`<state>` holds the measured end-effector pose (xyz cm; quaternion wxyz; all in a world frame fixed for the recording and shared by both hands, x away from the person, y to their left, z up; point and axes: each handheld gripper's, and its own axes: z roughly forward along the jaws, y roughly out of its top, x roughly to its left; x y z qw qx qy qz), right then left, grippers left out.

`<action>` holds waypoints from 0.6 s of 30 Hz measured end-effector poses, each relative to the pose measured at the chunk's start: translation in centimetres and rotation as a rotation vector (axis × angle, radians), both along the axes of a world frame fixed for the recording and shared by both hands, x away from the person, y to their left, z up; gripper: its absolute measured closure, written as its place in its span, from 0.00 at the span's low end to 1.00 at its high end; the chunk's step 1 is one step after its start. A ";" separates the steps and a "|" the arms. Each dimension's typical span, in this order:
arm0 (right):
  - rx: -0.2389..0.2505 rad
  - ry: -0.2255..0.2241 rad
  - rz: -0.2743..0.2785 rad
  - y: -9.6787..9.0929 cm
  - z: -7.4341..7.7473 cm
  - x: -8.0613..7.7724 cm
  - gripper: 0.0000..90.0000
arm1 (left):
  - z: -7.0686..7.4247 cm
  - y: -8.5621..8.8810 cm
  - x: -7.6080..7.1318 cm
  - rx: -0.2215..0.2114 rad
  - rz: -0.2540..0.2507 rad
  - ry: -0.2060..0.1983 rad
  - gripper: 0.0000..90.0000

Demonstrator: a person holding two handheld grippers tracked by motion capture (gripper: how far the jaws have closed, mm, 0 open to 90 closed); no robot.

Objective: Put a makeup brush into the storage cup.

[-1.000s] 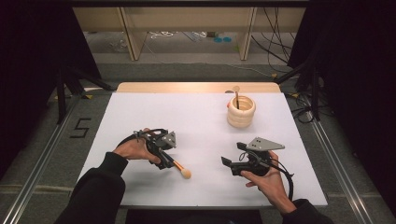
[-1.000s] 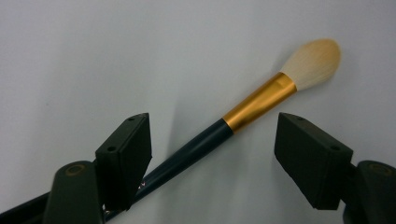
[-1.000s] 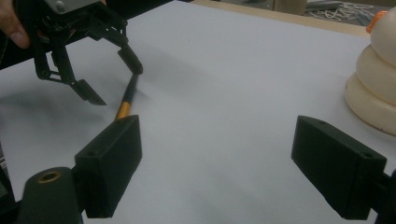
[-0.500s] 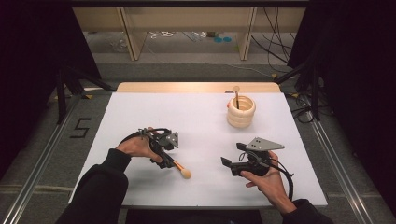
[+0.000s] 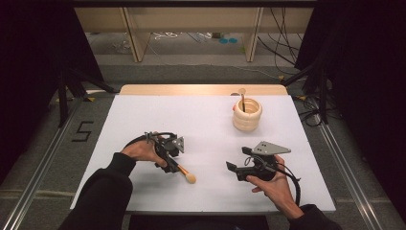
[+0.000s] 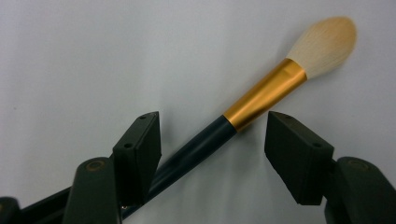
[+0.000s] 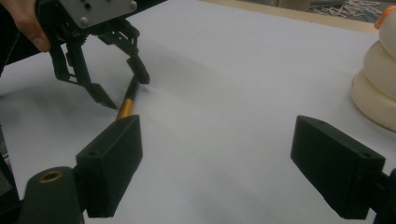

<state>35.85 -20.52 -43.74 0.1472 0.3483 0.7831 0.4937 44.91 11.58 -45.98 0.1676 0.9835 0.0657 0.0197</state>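
A makeup brush with a dark handle, gold ferrule and pale bristles lies flat on the white table. My left gripper points down over its handle. In the left gripper view the brush runs slantwise between the jaws. They have just been closing. The left pad sits against the handle and the right pad stands clear, so my left gripper is open. My right gripper rests low at the right, open and empty, and faces the left gripper and the brush.
A cream ribbed holder stands at the back right with another brush upright in it; its side shows in the right gripper view. A wooden strip runs along the table's far edge.
The left hand has edged slightly toward the brush and its jaws look narrower around the handle. The right hand and the holder have stayed put.
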 end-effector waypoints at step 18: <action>0.005 -0.009 0.008 0.1 -0.1 0.0 0.20 | -0.2 0.1 0.1 0.048 0.020 0.029 0.61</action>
